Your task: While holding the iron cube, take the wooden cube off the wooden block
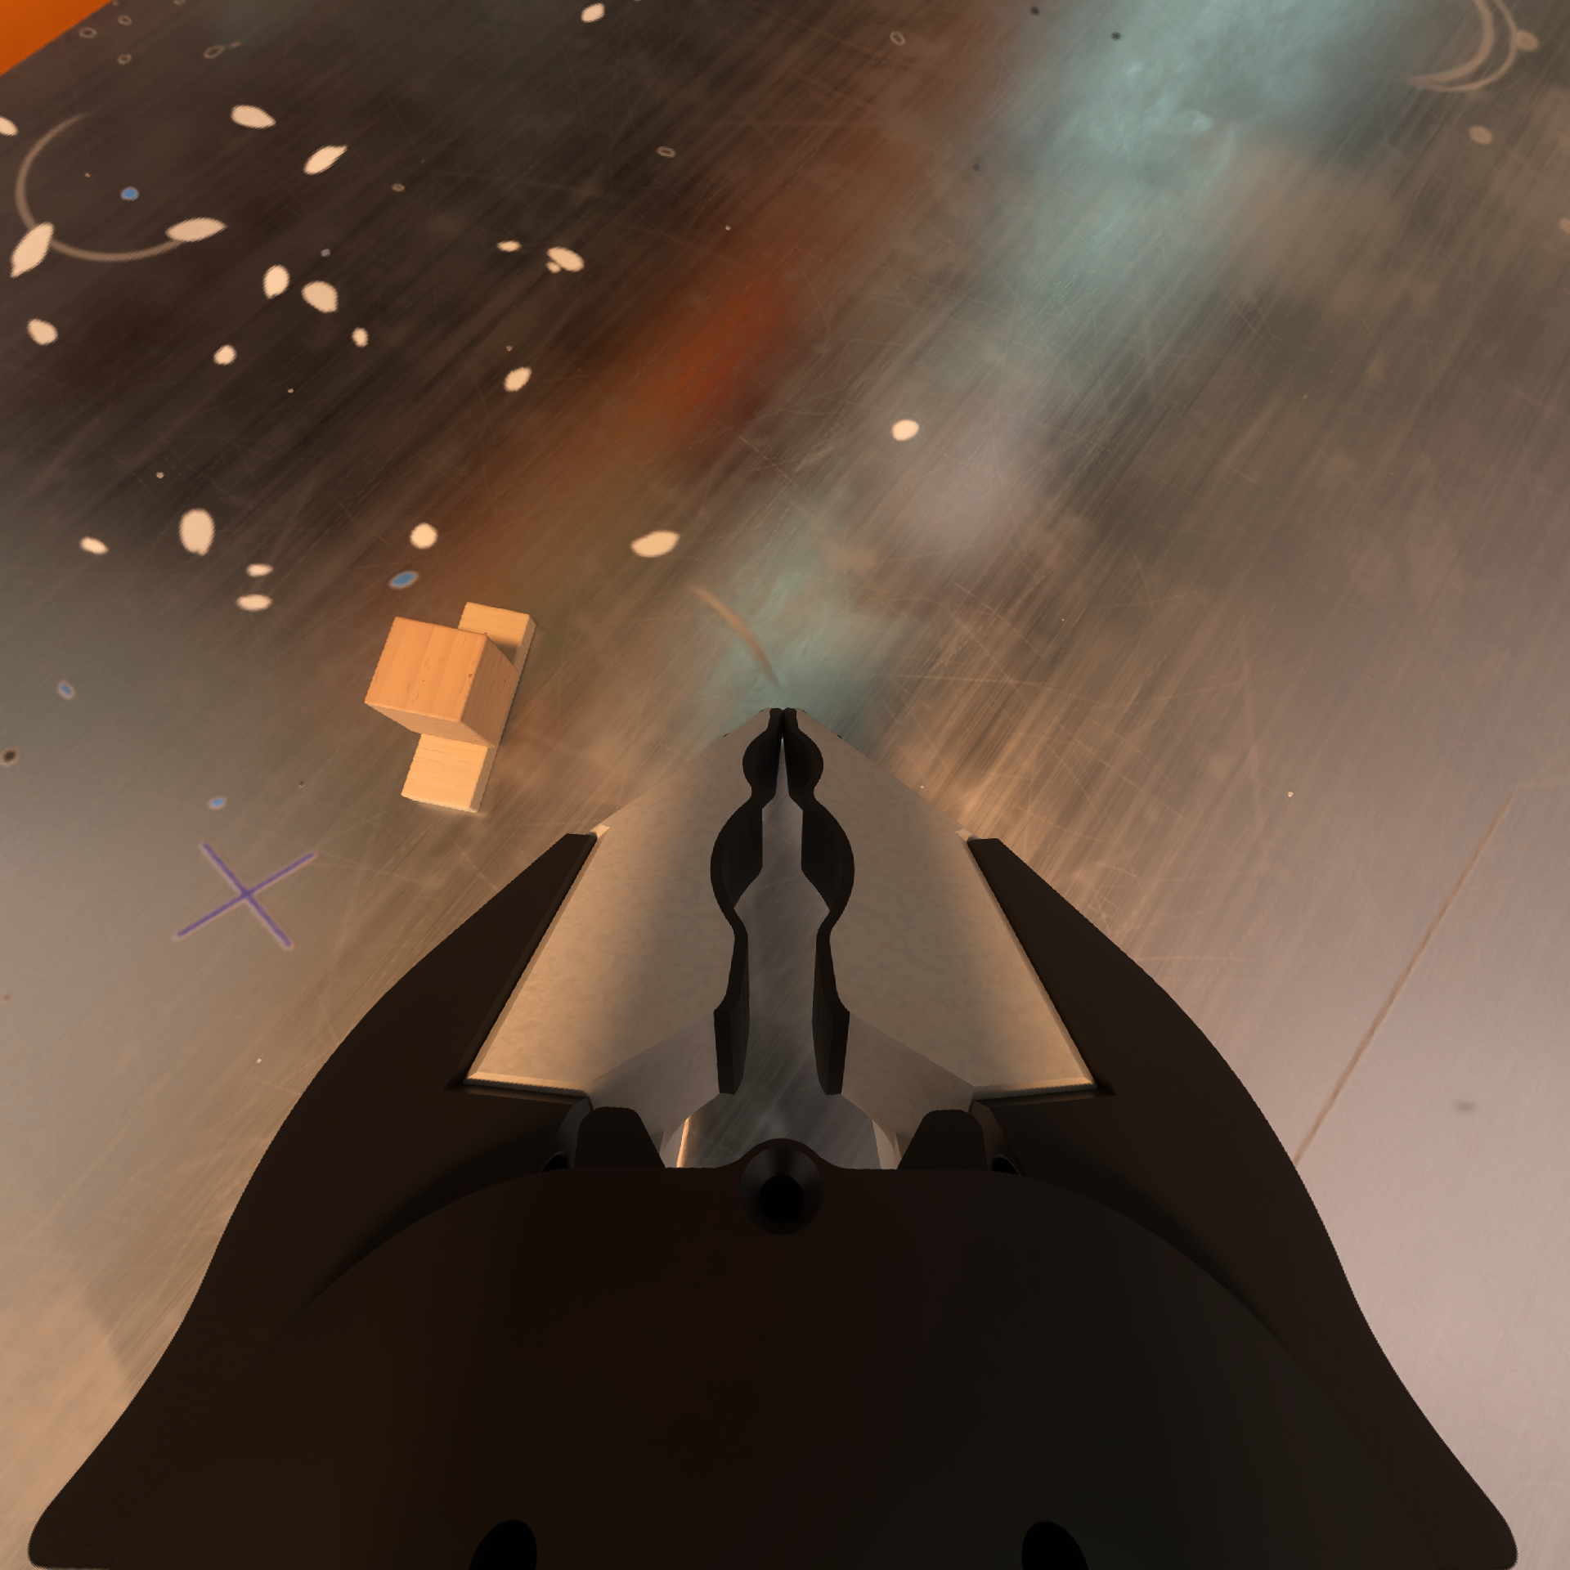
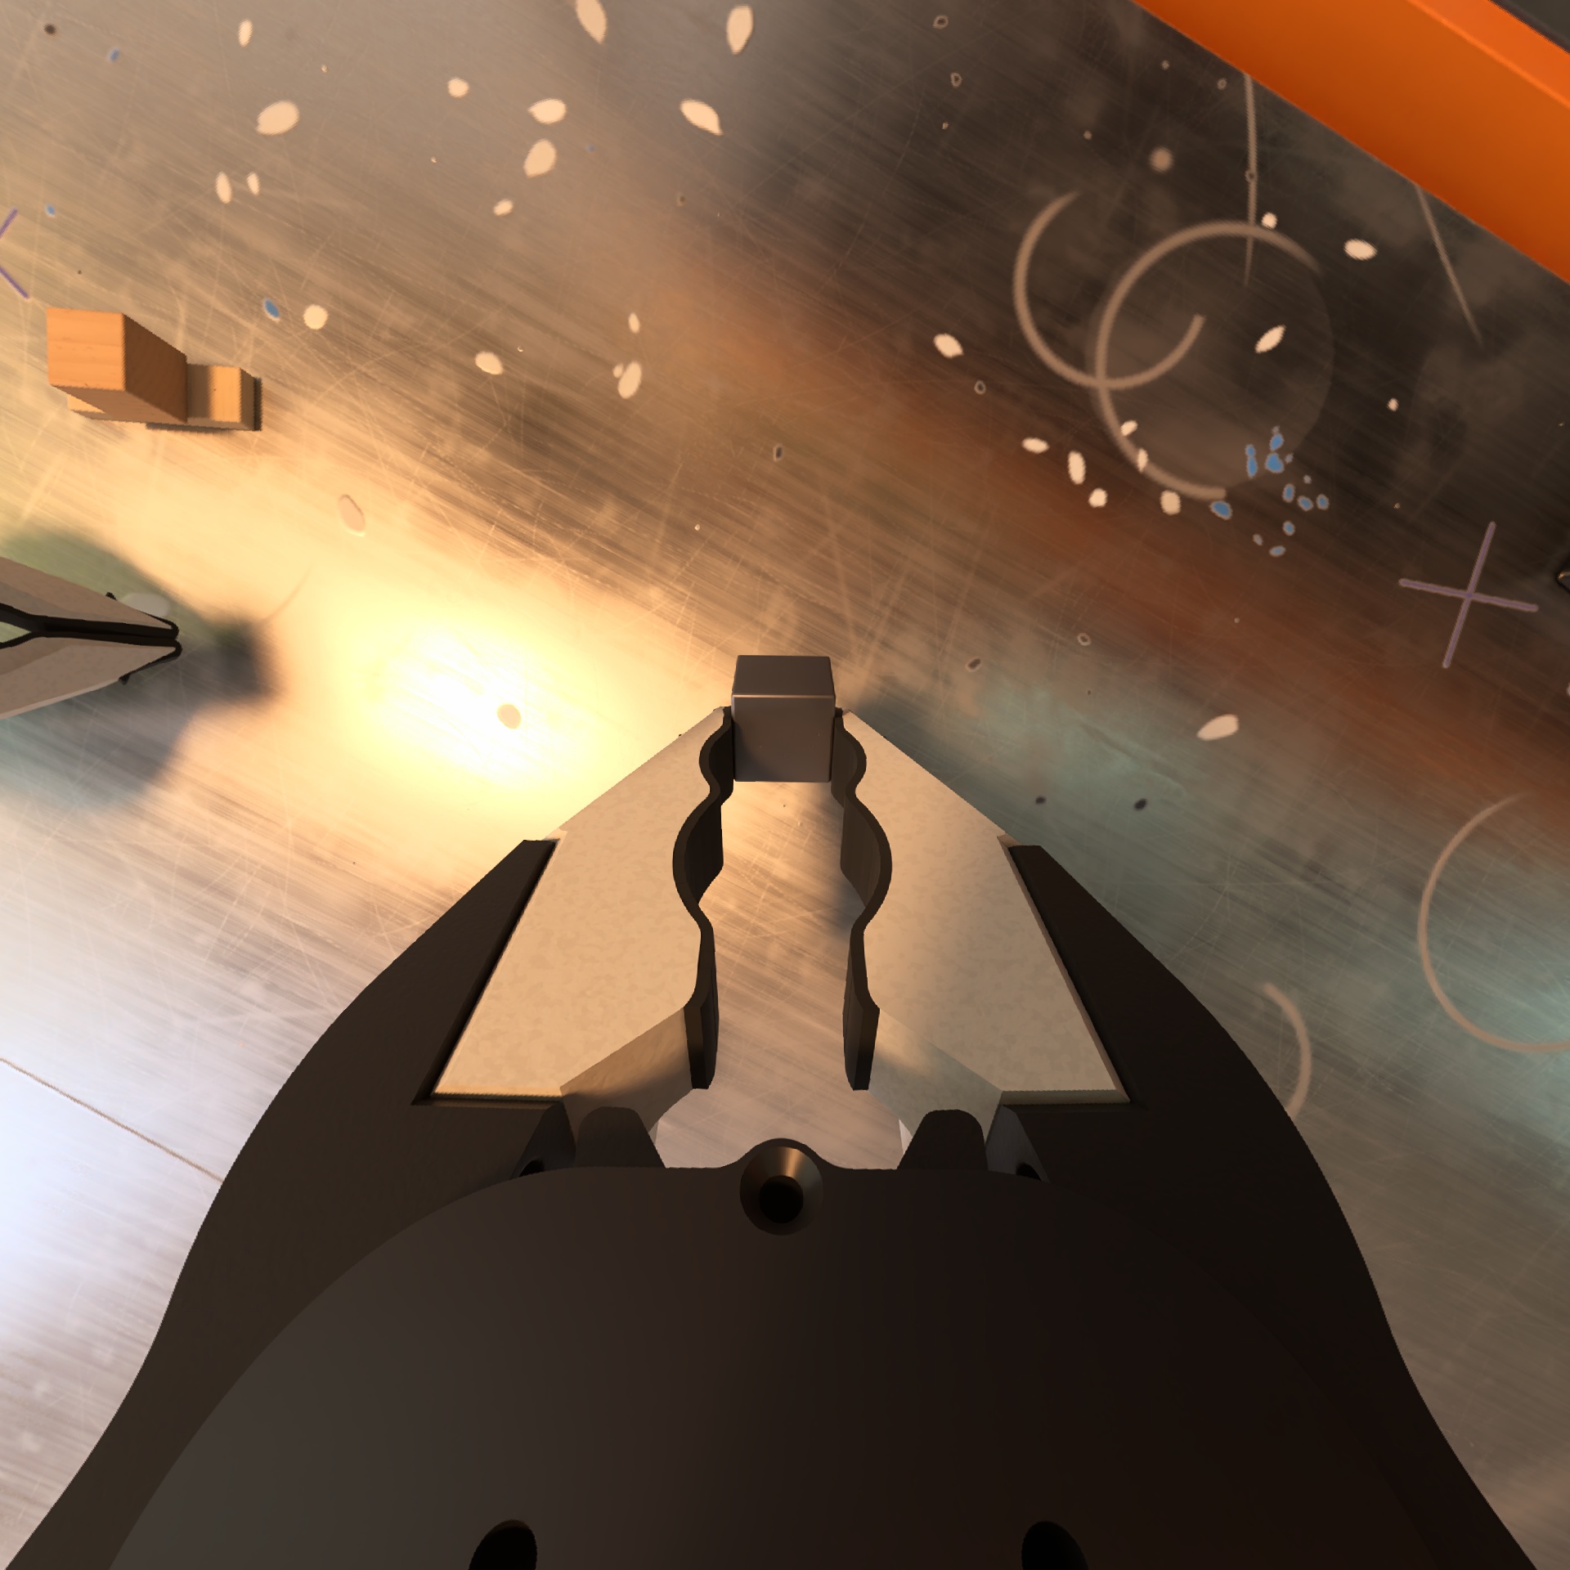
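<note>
Right gripper [image 2: 782,722] clamped on the grey iron cube [image 2: 782,718], pinched between the two fingertips and held clear above the scratched metal worktop [image 2: 849,425], not far from the worktop's orange edge [image 2: 1402,102] at the upper right of the right wrist view. Left gripper [image 1: 782,718] with fingertips pressed together on nothing, hovering over bare metal near the worktop's middle; same gripper seen closed at the left margin of the right wrist view [image 2: 170,637], throwing a dark shadow beside it. Wooden cube [image 1: 446,671] sitting on top of the wooden block [image 1: 450,769], the long flat block sticking out from under it at both ends; pair resting on the worktop just ahead and left of the left gripper's tips, apart from them. Same stack far left in the right wrist view, cube [image 2: 115,361] above block [image 2: 225,395], well apart from the iron cube. Thin purple cross [image 1: 246,894] drawn on the metal near the block's nearer end, another [image 2: 1468,595] toward the orange edge. Pale specks, blue dots and faint ring marks scattered over the surface. No readable writing, no containers.
</note>
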Action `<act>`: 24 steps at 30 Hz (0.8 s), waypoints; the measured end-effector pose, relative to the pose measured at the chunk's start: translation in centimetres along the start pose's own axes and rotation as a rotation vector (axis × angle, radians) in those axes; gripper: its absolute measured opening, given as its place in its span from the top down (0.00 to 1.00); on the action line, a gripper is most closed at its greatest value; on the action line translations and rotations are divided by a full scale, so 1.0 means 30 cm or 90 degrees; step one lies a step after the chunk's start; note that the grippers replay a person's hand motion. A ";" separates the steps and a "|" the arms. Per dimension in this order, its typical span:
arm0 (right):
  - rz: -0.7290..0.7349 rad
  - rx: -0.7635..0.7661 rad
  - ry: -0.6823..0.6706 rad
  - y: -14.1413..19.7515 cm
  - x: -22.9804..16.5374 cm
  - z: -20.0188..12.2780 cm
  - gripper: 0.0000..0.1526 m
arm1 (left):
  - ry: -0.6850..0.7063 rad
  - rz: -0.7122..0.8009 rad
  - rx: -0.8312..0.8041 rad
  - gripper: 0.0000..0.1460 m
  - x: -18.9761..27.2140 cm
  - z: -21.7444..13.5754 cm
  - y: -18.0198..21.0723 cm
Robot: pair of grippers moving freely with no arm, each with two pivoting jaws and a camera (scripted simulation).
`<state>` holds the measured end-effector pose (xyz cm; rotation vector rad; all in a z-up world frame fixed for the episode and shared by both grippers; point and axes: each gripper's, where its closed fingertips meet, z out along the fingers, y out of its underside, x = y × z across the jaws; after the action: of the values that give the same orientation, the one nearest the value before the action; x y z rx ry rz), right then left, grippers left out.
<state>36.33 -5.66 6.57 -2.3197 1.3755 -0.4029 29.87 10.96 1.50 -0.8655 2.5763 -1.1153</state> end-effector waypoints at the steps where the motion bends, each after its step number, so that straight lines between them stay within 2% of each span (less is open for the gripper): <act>1: 0.000 -0.001 -0.002 -0.002 0.001 0.001 0.86 | 0.000 0.000 0.000 1.00 0.000 0.000 0.000; 4: 0.003 0.029 -0.016 -0.029 0.003 -0.029 0.86 | -0.001 0.001 0.000 1.00 0.000 0.000 0.000; 7: 0.007 0.078 0.025 -0.080 0.067 -0.092 0.86 | -0.003 0.003 0.000 1.00 0.000 0.000 0.000; 9: 0.024 0.086 0.029 -0.109 0.113 -0.097 0.86 | -0.006 0.006 0.000 1.00 0.000 0.000 0.001; 17: 0.045 0.010 -0.001 -0.173 0.178 0.045 0.86 | -0.004 0.005 0.000 1.00 0.001 0.000 0.001; 24: 0.039 -0.019 -0.003 -0.190 0.182 0.101 0.86 | 0.002 0.004 0.000 1.00 0.003 -0.001 0.001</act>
<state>44.59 -7.43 6.88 -2.2944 1.4554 -0.3612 29.76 10.93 1.49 -0.8555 2.5793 -1.1153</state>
